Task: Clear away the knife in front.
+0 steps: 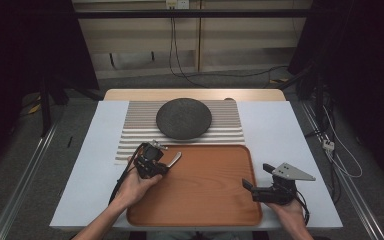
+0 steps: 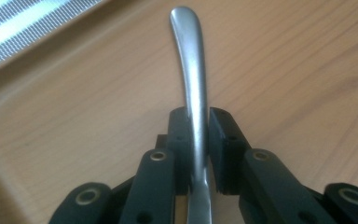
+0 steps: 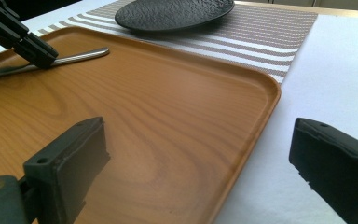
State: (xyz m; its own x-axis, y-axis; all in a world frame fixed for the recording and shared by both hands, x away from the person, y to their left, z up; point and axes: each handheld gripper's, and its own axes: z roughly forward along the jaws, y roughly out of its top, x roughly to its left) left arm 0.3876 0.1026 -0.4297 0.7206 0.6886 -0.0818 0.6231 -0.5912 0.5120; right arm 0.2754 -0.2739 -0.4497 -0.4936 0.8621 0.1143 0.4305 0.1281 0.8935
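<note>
My left gripper (image 1: 163, 165) is shut on a piece of metal cutlery (image 1: 175, 159) just above the upper left part of the wooden tray (image 1: 205, 200). In the left gripper view the black pads (image 2: 179, 135) pinch the slim handle (image 2: 191, 70), whose rounded end points away from me; the working end is hidden behind the jaws. My right gripper (image 1: 256, 176) stands open at the tray's right edge, with nothing between its pads (image 3: 81, 149). From the right gripper view the left gripper (image 3: 30, 44) and the cutlery (image 3: 81, 55) sit at the far left, low over the tray (image 3: 168, 116).
A dark round plate (image 1: 184, 118) rests on a striped placemat (image 1: 135, 127) behind the tray. White table cover (image 1: 280, 135) lies on both sides. Dark curtains and cables stand beyond the table's far edge.
</note>
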